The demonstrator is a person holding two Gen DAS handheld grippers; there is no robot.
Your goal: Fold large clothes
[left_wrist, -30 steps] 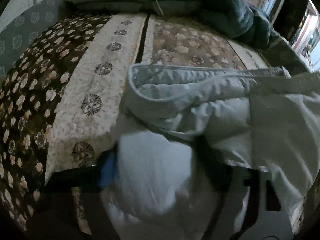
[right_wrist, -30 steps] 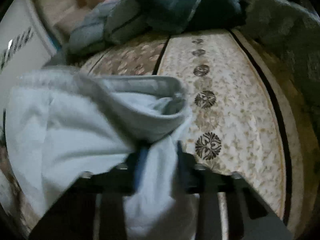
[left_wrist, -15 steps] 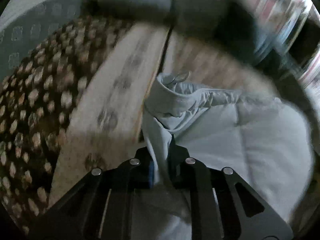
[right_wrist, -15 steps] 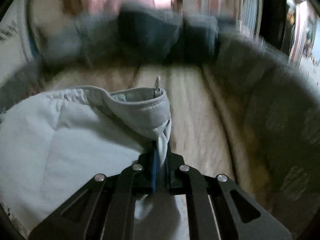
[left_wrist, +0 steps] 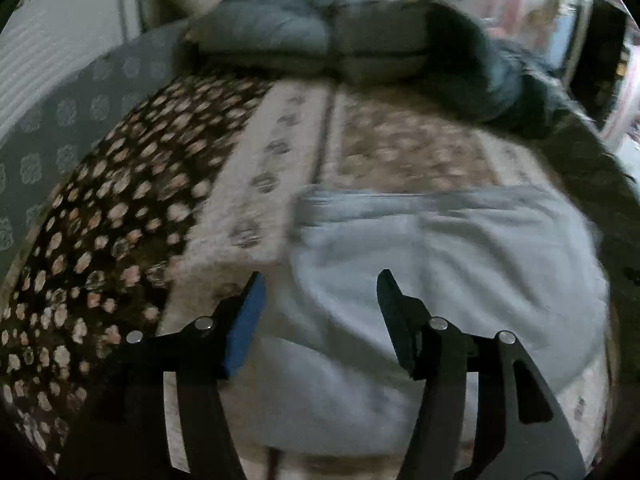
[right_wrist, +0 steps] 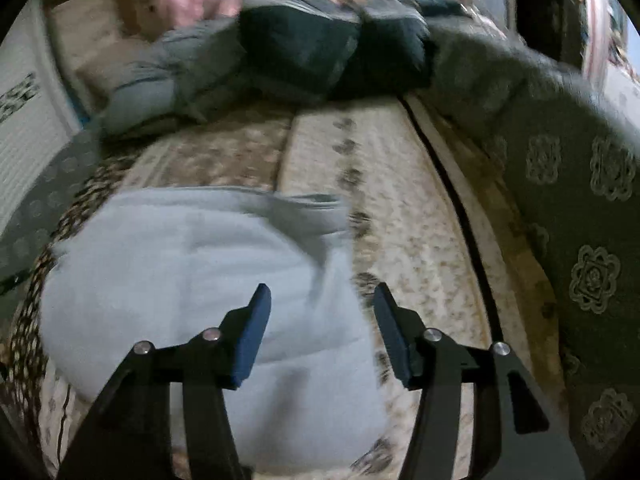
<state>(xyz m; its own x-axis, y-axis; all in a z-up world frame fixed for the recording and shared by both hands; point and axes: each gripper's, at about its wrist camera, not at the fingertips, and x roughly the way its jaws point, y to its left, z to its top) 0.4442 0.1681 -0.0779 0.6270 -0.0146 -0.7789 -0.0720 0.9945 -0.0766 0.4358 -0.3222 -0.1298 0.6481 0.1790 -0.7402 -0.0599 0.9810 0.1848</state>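
The pale blue garment is laid folded on the patterned bedspread. The left gripper and right gripper are positioned above the garment, jaws opening, nothing clamped.

I am looking for anything to read and am finding nothing legible. Dark marks are showing on the white ribbed panel at the far left of my right view, possibly lettering, but they are smearing into blur and I am not making out a single character. The patterned bedspread is carrying only flower motifs, no words or numbers.
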